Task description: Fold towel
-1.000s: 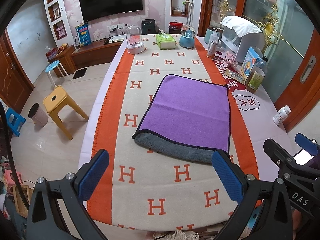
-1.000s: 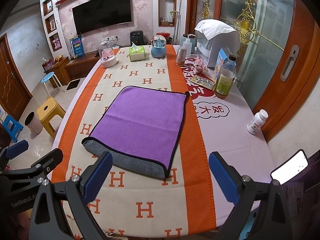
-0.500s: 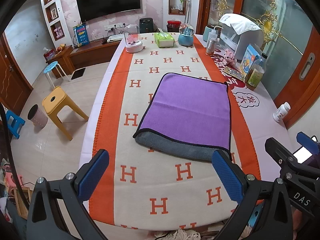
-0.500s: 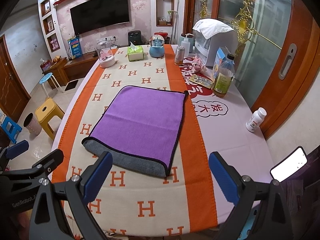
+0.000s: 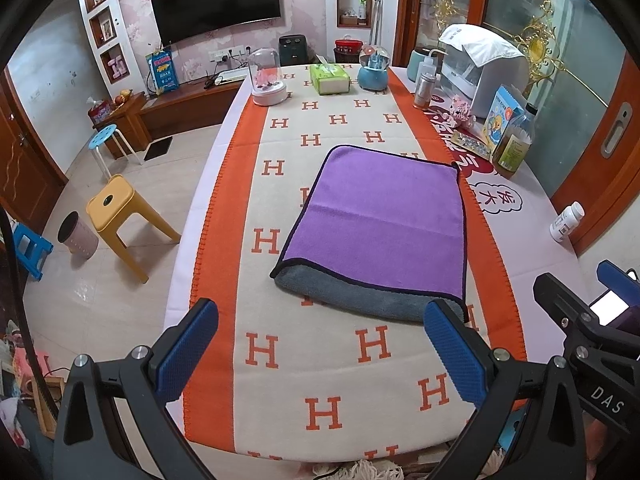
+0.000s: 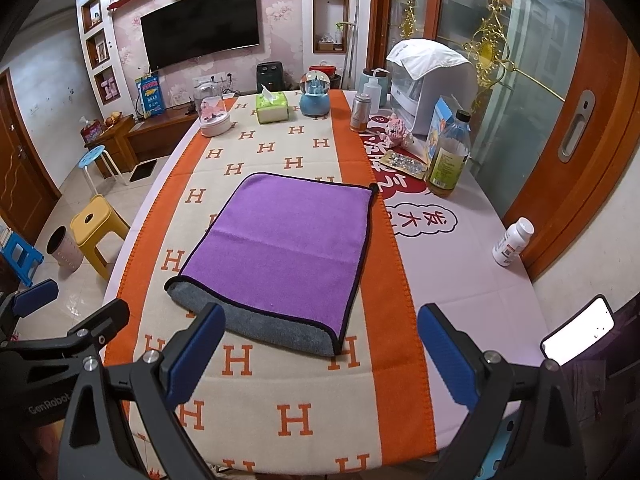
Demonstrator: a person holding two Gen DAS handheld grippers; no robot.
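A purple towel (image 5: 380, 216) with a grey underside and dark trim lies folded flat on the orange and cream H-patterned table cover (image 5: 320, 360). Its grey lower layer sticks out along the near edge. It also shows in the right wrist view (image 6: 288, 240). My left gripper (image 5: 320, 356) is open and empty, held above the table's near end, short of the towel. My right gripper (image 6: 320, 356) is open and empty, also short of the towel's near edge. Each gripper shows at the side of the other's view.
At the table's far end stand a glass dome (image 5: 266, 80), a tissue box (image 5: 330, 78) and a snow globe (image 5: 372, 70). Along the right side are an oil bottle (image 5: 514, 142), a white appliance (image 5: 484, 68) and a pill bottle (image 5: 566, 222). A yellow stool (image 5: 120, 216) stands on the floor at left.
Both grippers have drawn back and up slightly from the towel, so the table looks a little farther away. The towel has not moved. Both grippers stay open.
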